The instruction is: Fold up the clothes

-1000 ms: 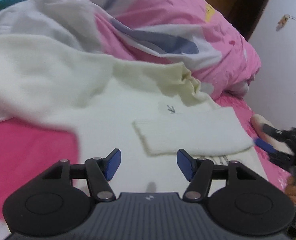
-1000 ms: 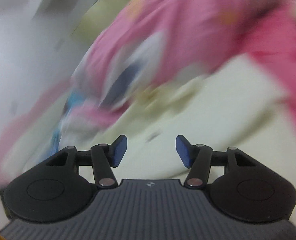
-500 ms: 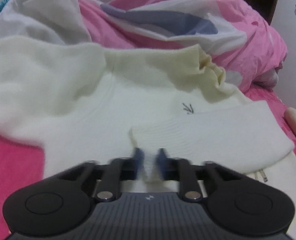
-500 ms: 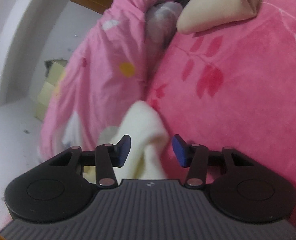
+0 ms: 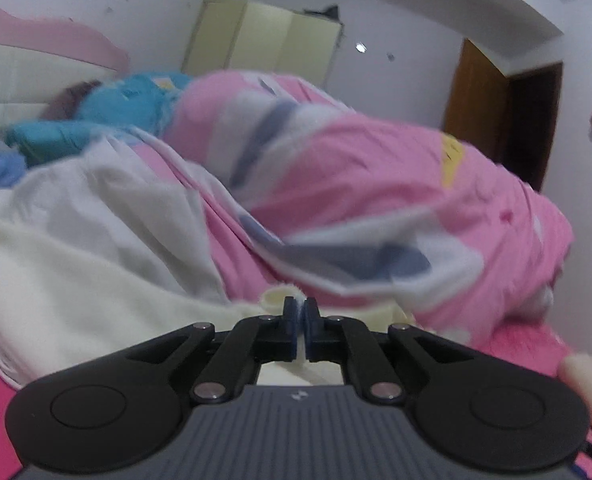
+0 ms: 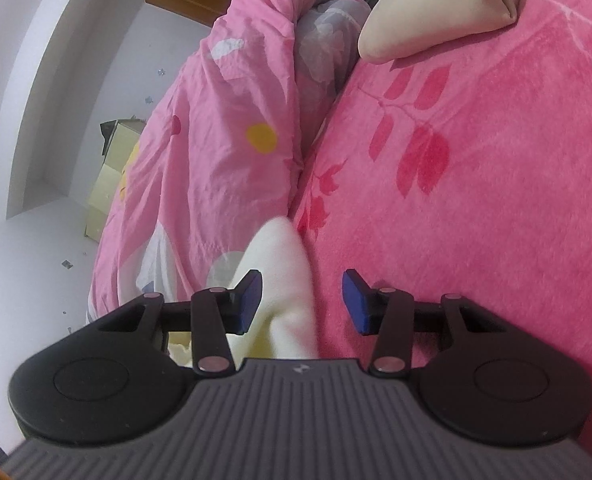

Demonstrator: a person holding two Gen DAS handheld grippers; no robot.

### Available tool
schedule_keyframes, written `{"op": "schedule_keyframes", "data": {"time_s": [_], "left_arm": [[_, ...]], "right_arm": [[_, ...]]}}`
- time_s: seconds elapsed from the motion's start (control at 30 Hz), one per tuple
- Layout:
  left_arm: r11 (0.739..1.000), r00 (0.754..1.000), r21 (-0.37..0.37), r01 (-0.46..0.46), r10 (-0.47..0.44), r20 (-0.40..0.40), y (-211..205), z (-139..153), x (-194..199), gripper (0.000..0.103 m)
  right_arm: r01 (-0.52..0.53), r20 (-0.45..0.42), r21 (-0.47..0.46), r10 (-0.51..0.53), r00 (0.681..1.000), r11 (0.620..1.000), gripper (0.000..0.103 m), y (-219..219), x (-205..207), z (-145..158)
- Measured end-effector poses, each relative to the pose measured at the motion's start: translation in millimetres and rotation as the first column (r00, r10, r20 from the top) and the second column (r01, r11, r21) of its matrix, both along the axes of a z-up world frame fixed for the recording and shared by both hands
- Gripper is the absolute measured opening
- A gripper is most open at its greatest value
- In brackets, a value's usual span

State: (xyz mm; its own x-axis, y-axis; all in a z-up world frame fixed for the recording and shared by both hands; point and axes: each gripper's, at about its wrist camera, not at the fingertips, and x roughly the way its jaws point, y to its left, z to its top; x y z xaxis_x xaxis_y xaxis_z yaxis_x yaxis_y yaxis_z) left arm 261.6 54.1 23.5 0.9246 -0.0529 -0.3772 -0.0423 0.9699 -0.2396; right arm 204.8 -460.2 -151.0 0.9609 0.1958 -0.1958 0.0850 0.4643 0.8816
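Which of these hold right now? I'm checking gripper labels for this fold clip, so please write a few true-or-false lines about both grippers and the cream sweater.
1. The left gripper is shut. True.
2. The right gripper is clamped on the cream sweater. False: its jaws stand wide apart, with the cloth lying loose between them.
3. A pink quilt is heaped beyond the left gripper. True.
4. The bed sheet under the right gripper is plain blue. False: it is pink with red leaf prints.
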Motion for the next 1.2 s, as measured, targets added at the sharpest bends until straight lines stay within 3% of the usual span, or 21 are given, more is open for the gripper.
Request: {"op": "schedule_keyframes", "data": {"time_s": [0.07, 0.37, 0.6, 0.7, 0.8, 0.83, 1.0, 1.1, 1.2], "left_arm": [[1.0, 0.999, 0.0, -0.029, 0.029, 0.027, 9, 11, 0, 0.004], [0.997, 0.973, 0.043, -0.065, 0.073, -0.221, 35, -57, 18, 0.004], [0.993, 0.974, 0.098, -0.062, 0.082, -0.212, 35, -66, 27, 0.004], [0.986, 0.96, 0.162, -0.041, 0.084, -0.265, 31, -75, 38, 0.005], [0.975, 0.942, 0.217, -0.038, 0.108, -0.319, 34, -88, 42, 0.02], [0.975, 0.946, 0.217, -0.051, 0.116, -0.302, 38, -85, 38, 0.024], [0.965, 0.955, 0.231, -0.126, 0.181, -0.234, 69, -47, 12, 0.024], [0.958, 0.965, 0.248, -0.143, 0.19, -0.179, 87, -4, -5, 0.024], [0.959, 0.979, 0.256, -0.122, 0.158, -0.125, 87, 34, -14, 0.035]], "right_arm": [[-0.001, -0.002, -0.005, 0.001, 1.0, 1.0, 0.043, 0, 0, 1], [-0.003, -0.013, -0.029, 0.003, 1.0, 1.0, 0.043, 2, 2, 1], [-0.004, -0.013, -0.031, 0.004, 1.0, 1.0, 0.043, 2, 2, 1], [-0.005, -0.013, -0.031, 0.004, 1.0, 1.0, 0.043, 2, 2, 1], [-0.005, -0.013, -0.031, 0.005, 1.0, 1.0, 0.044, 2, 2, 1], [-0.005, -0.013, -0.031, 0.005, 1.0, 1.0, 0.044, 2, 2, 1], [-0.005, -0.014, -0.032, 0.005, 1.0, 0.999, 0.044, 3, 2, 1], [-0.005, -0.013, -0.032, 0.005, 1.0, 0.999, 0.044, 3, 2, 1], [-0.007, -0.018, -0.041, 0.006, 1.0, 0.999, 0.044, 4, 3, 2]]}}
